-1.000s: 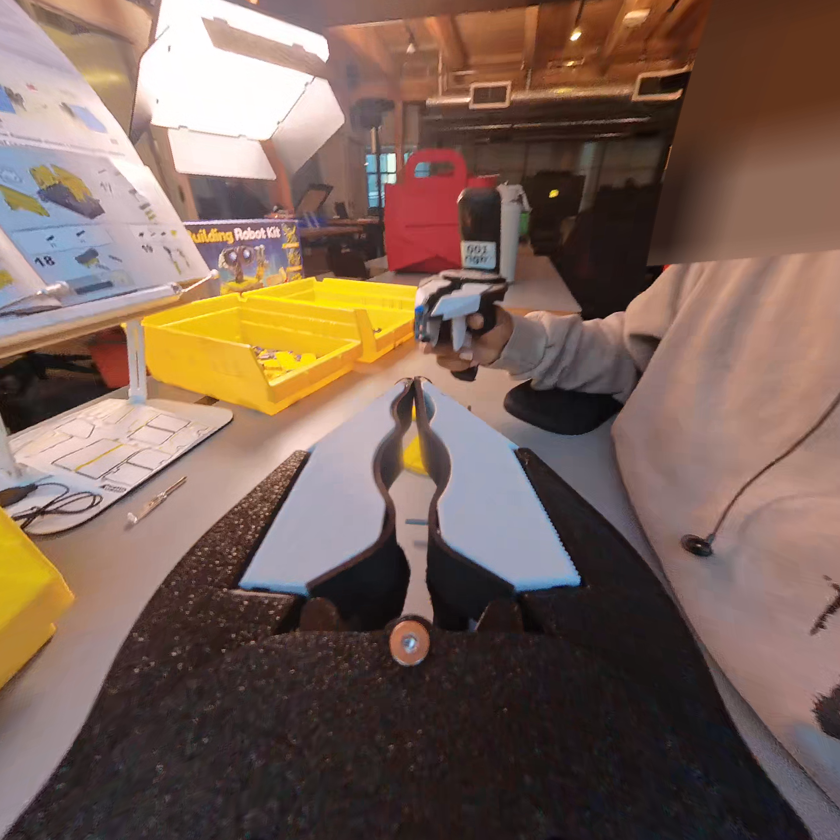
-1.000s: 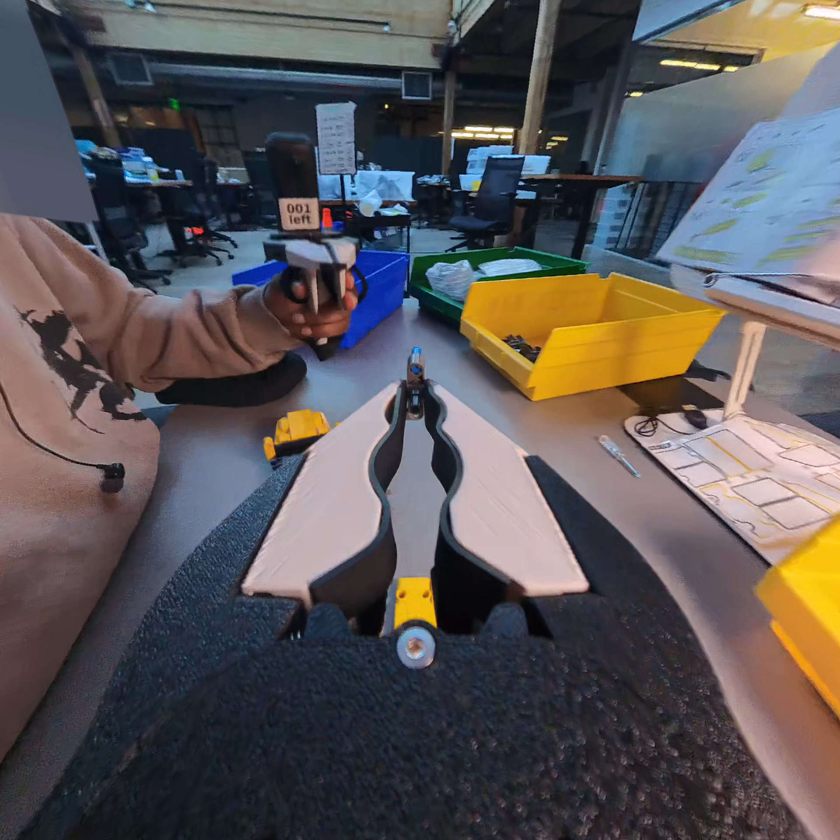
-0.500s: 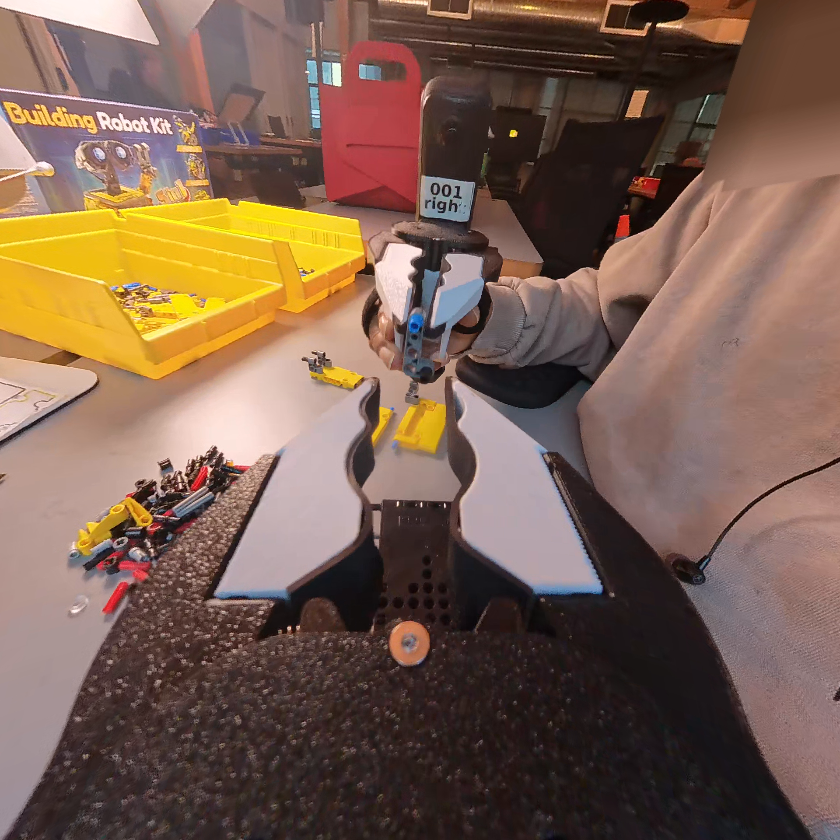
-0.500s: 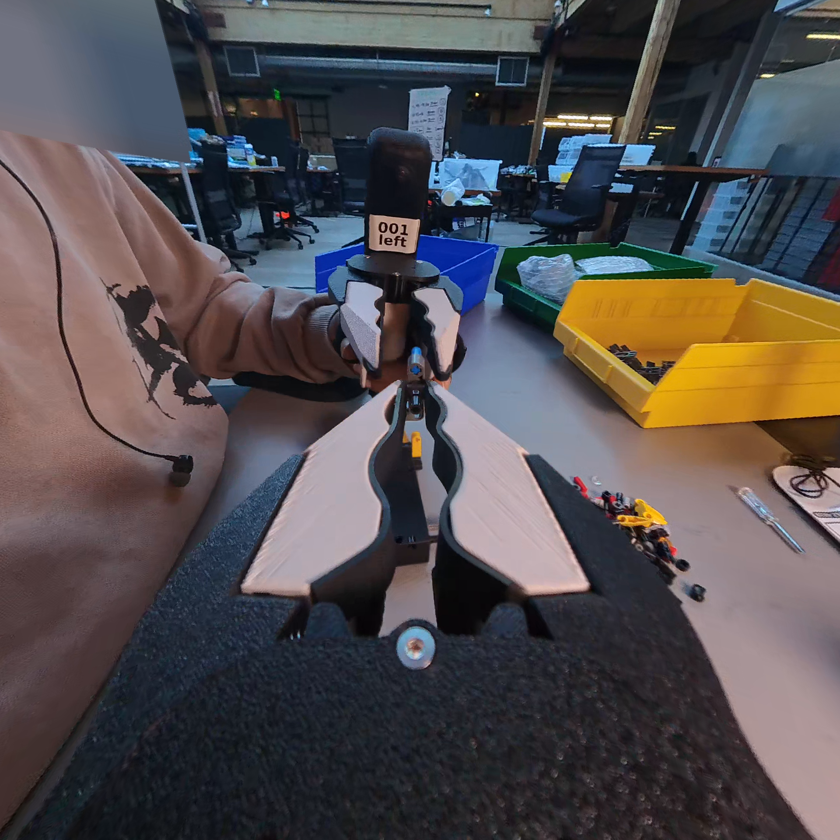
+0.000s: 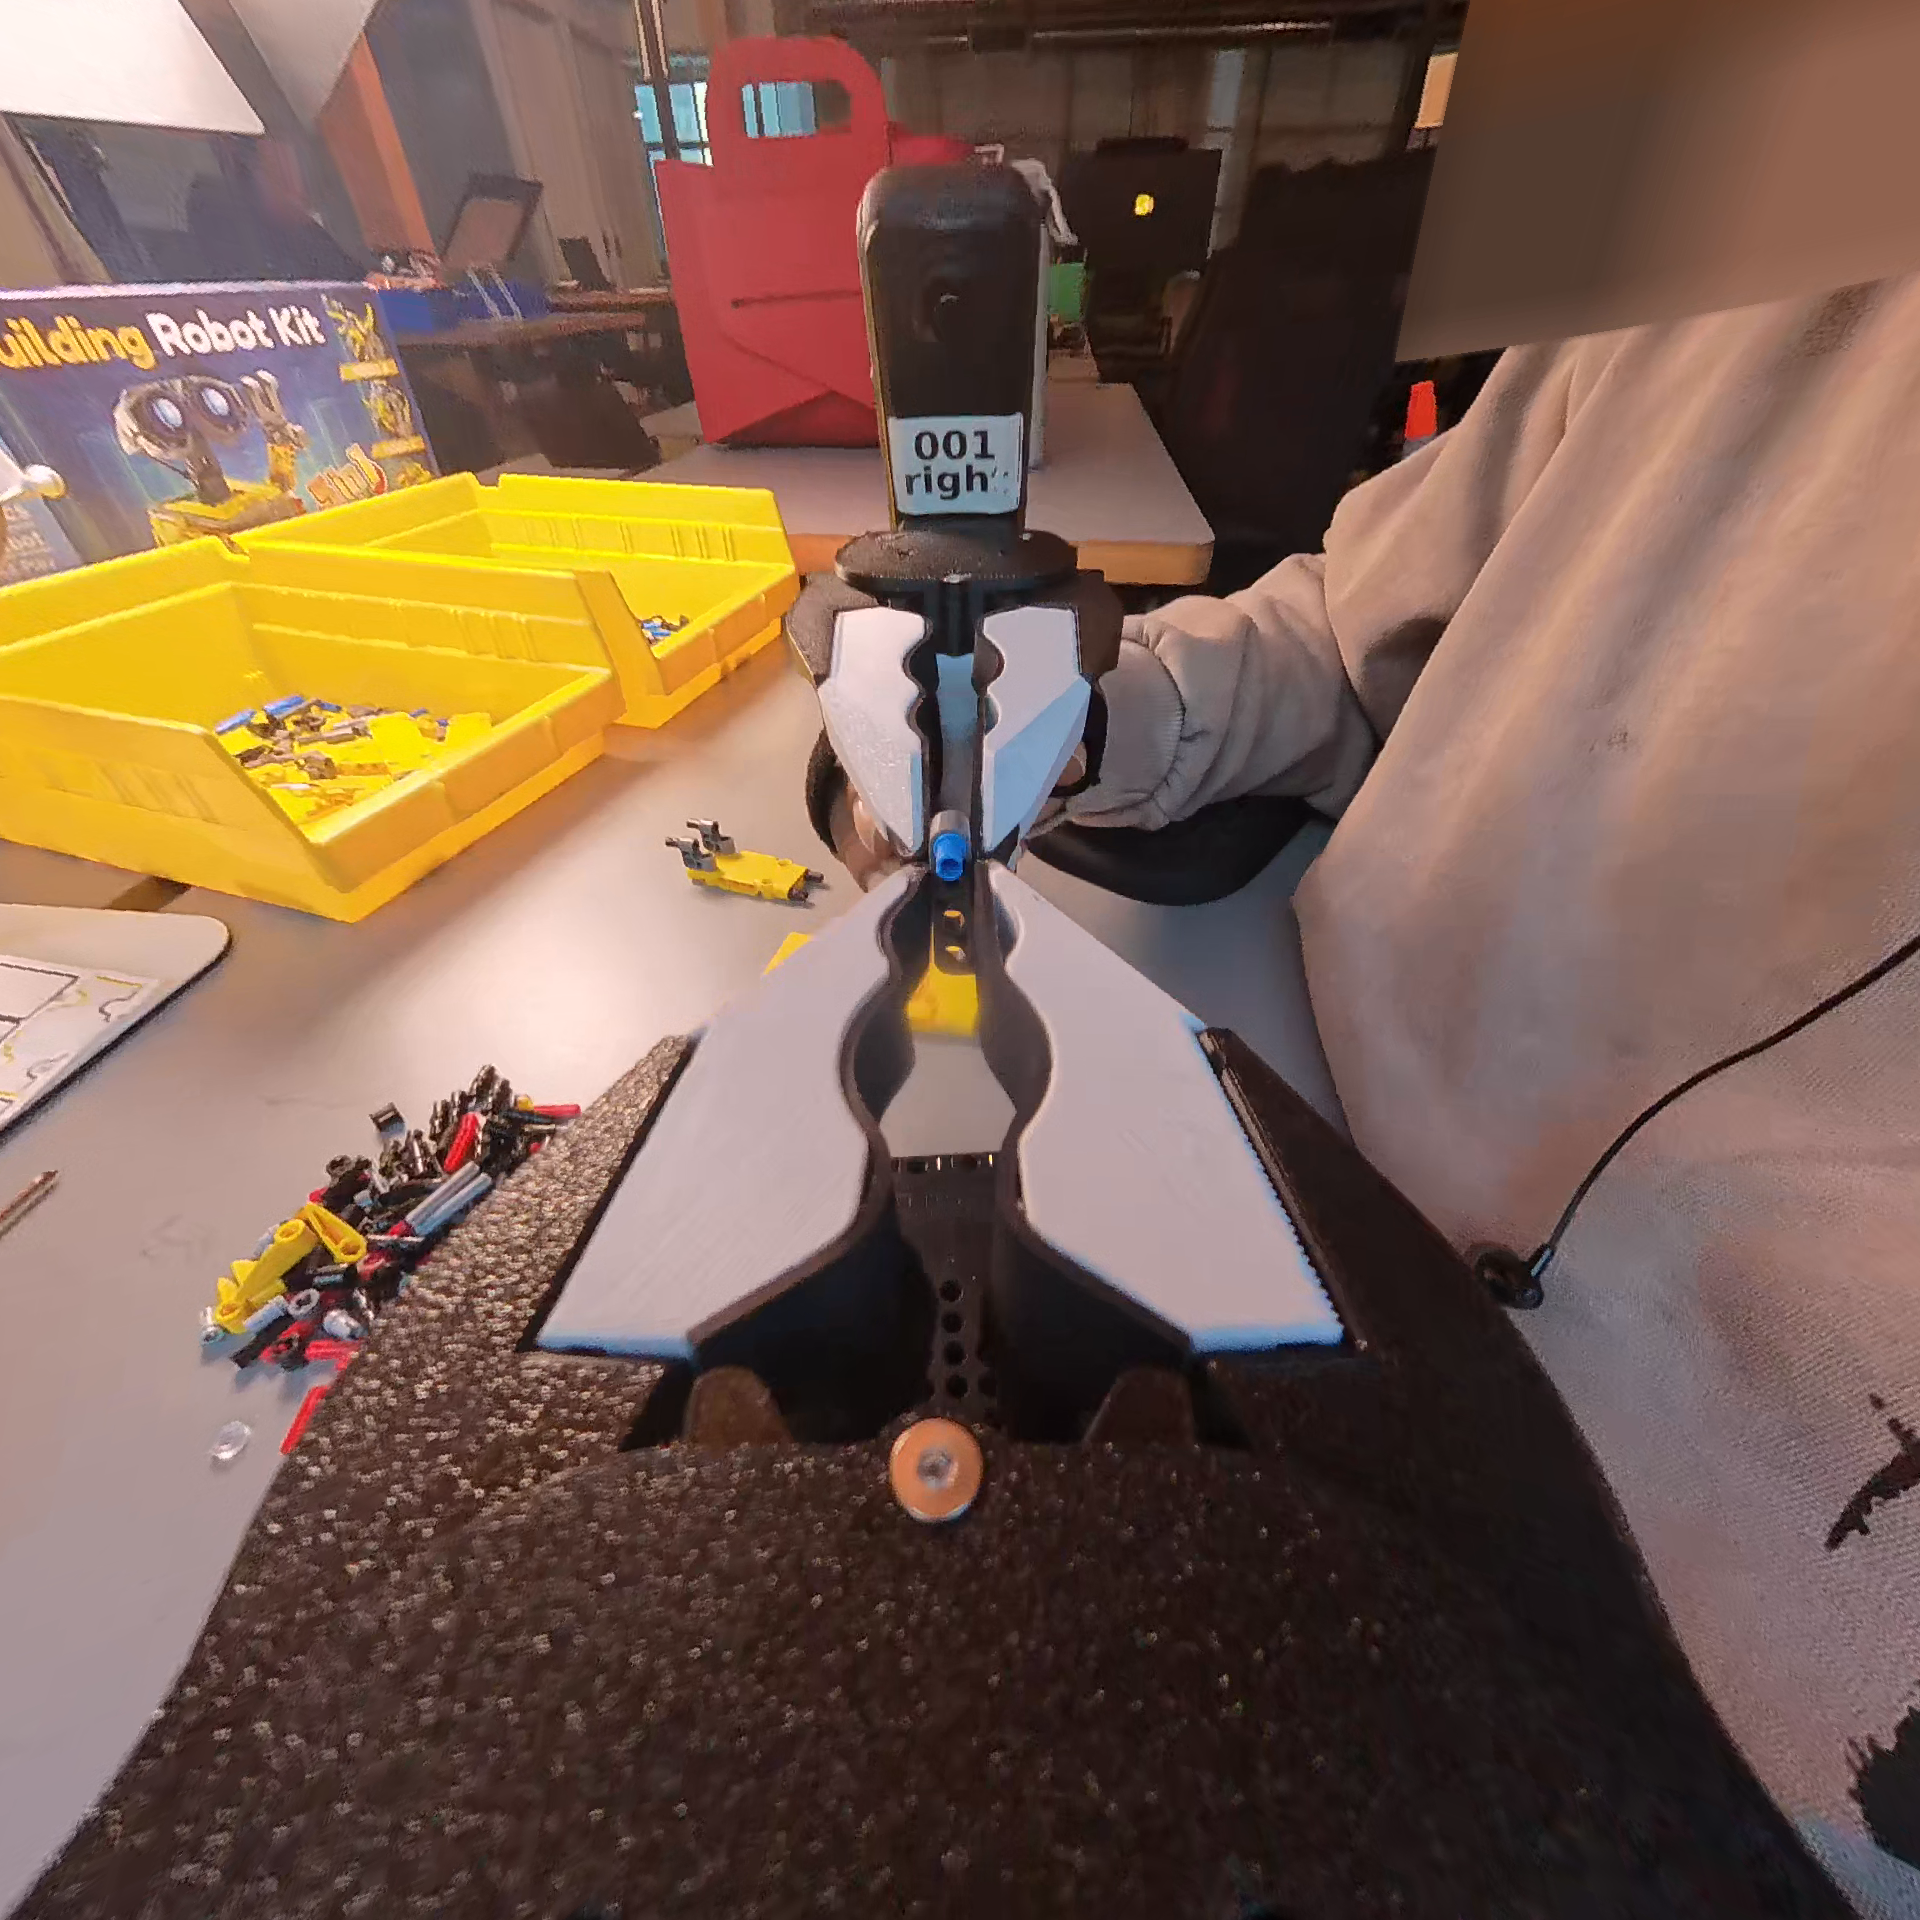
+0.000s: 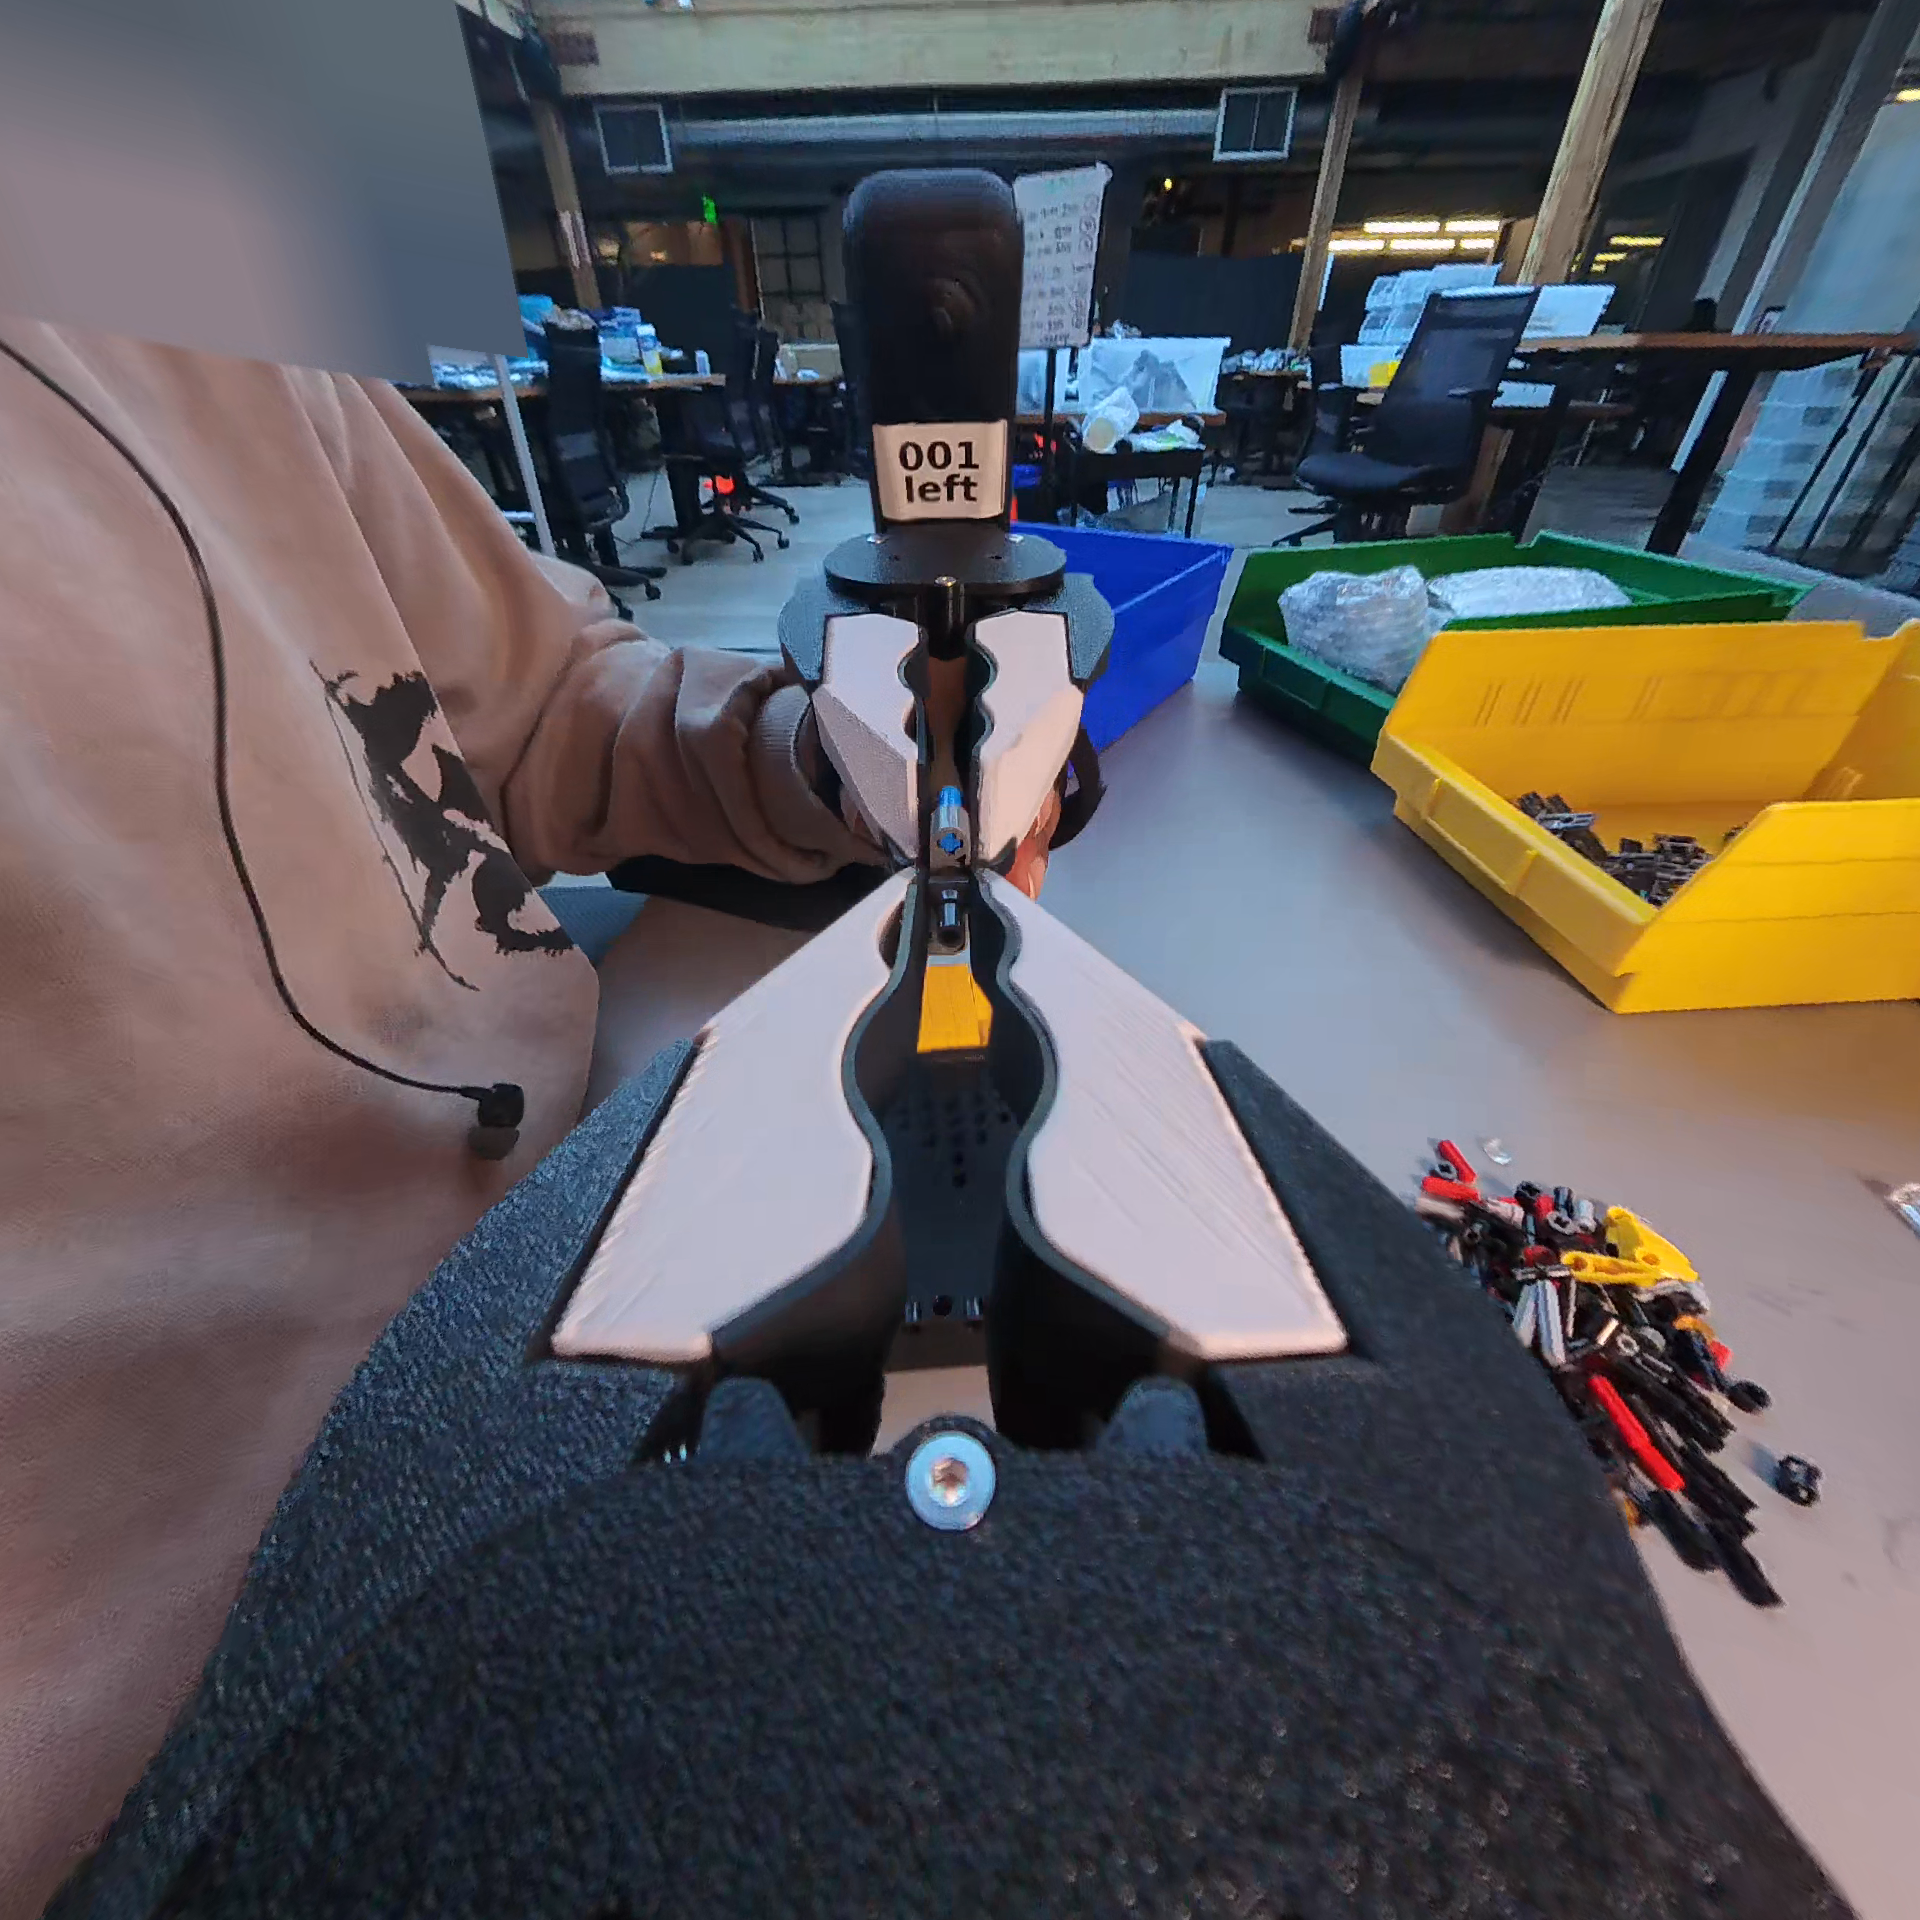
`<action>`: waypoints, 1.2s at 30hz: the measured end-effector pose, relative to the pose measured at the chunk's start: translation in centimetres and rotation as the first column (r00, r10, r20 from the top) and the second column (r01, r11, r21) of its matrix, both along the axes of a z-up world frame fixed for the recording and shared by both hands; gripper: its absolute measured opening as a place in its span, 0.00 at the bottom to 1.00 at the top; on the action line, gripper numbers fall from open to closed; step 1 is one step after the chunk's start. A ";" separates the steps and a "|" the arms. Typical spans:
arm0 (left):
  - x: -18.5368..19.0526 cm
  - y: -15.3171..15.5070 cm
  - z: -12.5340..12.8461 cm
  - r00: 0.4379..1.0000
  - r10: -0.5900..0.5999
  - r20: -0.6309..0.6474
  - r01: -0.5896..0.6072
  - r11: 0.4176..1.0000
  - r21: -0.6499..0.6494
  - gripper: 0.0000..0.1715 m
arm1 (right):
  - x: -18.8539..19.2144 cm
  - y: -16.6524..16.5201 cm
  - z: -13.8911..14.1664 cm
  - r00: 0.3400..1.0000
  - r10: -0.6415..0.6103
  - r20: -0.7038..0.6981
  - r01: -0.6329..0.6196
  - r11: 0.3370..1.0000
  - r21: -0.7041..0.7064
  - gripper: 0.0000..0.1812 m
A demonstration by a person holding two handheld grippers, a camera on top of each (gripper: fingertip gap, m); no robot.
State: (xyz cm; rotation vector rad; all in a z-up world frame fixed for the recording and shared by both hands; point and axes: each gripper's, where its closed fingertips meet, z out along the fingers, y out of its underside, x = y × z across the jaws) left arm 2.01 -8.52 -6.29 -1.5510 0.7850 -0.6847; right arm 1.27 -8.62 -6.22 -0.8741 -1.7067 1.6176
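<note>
– where do your jaws stand?
– your right gripper (image 6: 948, 894) is clamped on a small grey beam (image 5: 951, 935) with a blue pin (image 5: 948, 847), held above the bench (image 5: 520, 987).
– and the left?
– your left gripper (image 5: 951, 899) is narrow about the same beam, tip to tip. i cannot tell if it grips. a yellow part (image 5: 940, 1003) lies below.
</note>
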 end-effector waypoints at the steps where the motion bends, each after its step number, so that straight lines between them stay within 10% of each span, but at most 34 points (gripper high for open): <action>1: 0.1 0.0 0.3 1.000 -0.002 0.000 0.002 1.000 0.008 0.03 | 0.1 0.0 0.4 1.000 0.005 -0.012 -0.006 1.000 -0.011 0.03; 7: -8.5 -2.1 6.5 0.952 0.091 0.291 -0.137 0.980 0.142 0.03 | 3.1 8.1 1.9 0.981 -0.187 -0.046 0.180 0.976 -0.118 0.03; 17: -7.9 2.2 -1.1 0.966 0.218 0.138 -0.218 0.976 -0.019 0.03 | 0.9 8.4 -1.9 0.946 -0.324 -0.001 0.322 0.942 0.099 0.04; 36: -11.3 5.3 -3.5 0.894 0.432 0.122 -0.428 0.902 -0.059 0.03 | 1.3 15.9 -0.5 0.775 -0.621 -0.114 0.631 0.769 0.099 0.04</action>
